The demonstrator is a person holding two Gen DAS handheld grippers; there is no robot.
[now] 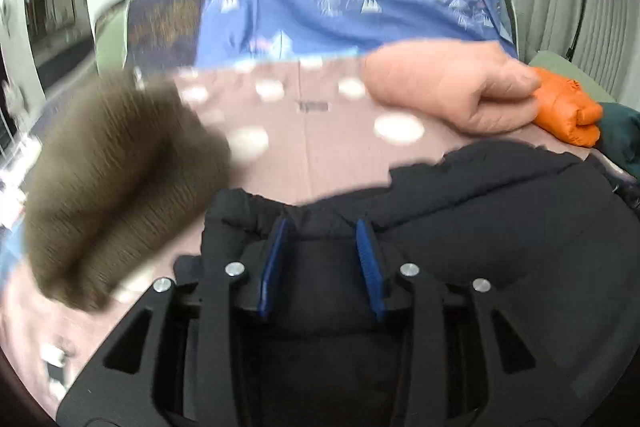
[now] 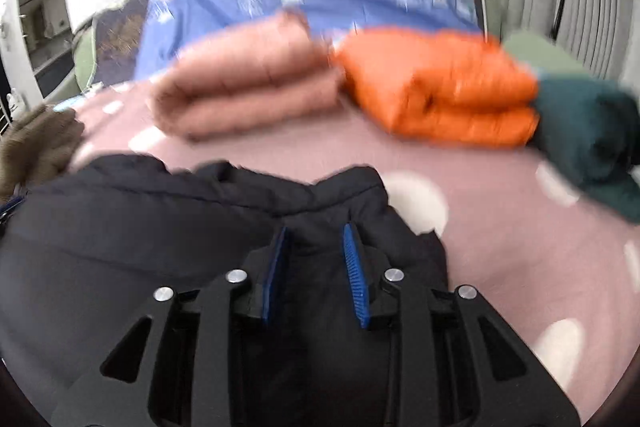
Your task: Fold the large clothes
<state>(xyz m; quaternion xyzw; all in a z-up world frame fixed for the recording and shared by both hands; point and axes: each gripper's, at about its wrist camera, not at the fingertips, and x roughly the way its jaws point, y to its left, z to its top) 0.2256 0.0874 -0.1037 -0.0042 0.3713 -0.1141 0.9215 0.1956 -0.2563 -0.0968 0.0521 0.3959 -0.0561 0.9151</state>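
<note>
The black puffy jacket [image 1: 500, 227] is spread on the pink dotted bed sheet [image 1: 340, 155], its far edge bunched between both sets of fingers. The left gripper [image 1: 324, 227] is parted, though whether fabric is pinched can't be told; same for the right gripper [image 2: 316, 231]. Open sheet is left ahead, bounded by the brown knit [image 1: 120, 179], pink roll [image 2: 248, 87], orange roll [image 2: 440, 87] and green bundle [image 2: 592, 139].

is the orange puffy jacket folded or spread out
Folded: the orange puffy jacket sits as a compact stacked bundle with doubled layers on the pink dotted bedcover.
</note>
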